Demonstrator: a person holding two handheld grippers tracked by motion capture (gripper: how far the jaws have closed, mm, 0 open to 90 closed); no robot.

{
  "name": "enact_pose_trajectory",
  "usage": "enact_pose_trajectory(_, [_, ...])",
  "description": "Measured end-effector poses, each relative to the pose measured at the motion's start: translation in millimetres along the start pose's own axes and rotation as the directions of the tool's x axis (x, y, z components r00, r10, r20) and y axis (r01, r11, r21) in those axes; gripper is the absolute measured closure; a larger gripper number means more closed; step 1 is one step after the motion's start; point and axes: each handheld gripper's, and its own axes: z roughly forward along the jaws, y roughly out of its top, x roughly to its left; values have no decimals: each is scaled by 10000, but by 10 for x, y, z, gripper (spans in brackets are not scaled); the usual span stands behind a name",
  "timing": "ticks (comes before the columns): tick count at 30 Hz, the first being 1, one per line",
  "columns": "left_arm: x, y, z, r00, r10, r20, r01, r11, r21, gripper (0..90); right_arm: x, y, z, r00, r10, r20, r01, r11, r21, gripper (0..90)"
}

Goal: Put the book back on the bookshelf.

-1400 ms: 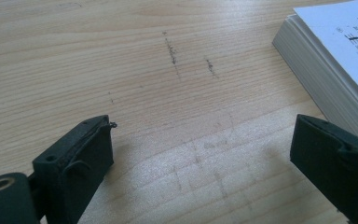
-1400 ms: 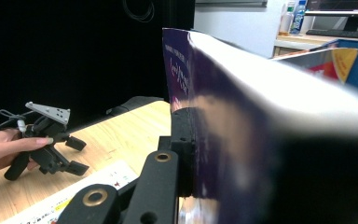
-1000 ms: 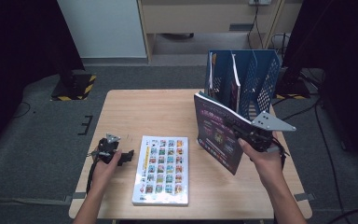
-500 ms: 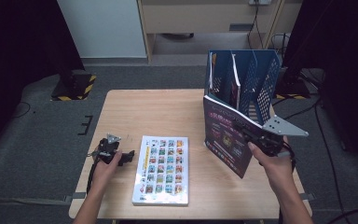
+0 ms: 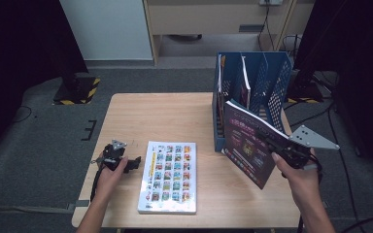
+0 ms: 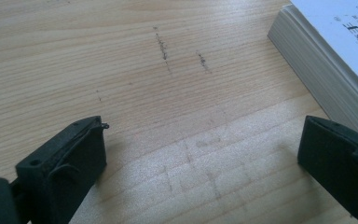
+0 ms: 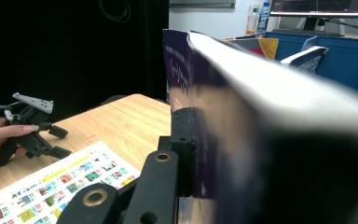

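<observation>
On the table (image 5: pixel 165 121), at its far right corner, stands a blue file rack (image 5: pixel 260 82) with 2 books already upright in its slots. Near the front edge, left of centre, a thick picture-covered book (image 5: pixel 169 177) lies flat. Just in front of the rack, toward the right edge, the right gripper (image 5: pixel 277 148) holds a purple book (image 5: pixel 245 145) upright and tilted, fingers clamped tight on its edge. Beside the flat book, the left gripper (image 5: pixel 135 163) rests on the wood, fingers (image 6: pixel 60 172) spread wide, empty.
</observation>
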Motion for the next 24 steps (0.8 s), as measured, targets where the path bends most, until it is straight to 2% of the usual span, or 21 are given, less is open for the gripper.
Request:
enact_pose_trajectory(10, [-9, 1, 0, 10000, 6, 13, -6, 10000, 3, 0, -63, 12, -174, 9997, -5, 262, 6, 10000, -17, 838])
enact_pose_trajectory(18, [-15, 1, 0, 10000, 21, 18, -21, 10000, 10, 0, -83, 110, -305, 9992, -59, 393, 64, 9999, -149, 839])
enact_pose_trajectory(24, [-16, 1, 0, 10000, 23, 18, -23, 10000, 7, 0, -76, 235, -365, 9998, 151, 152, -144, 9989, -456, 838])
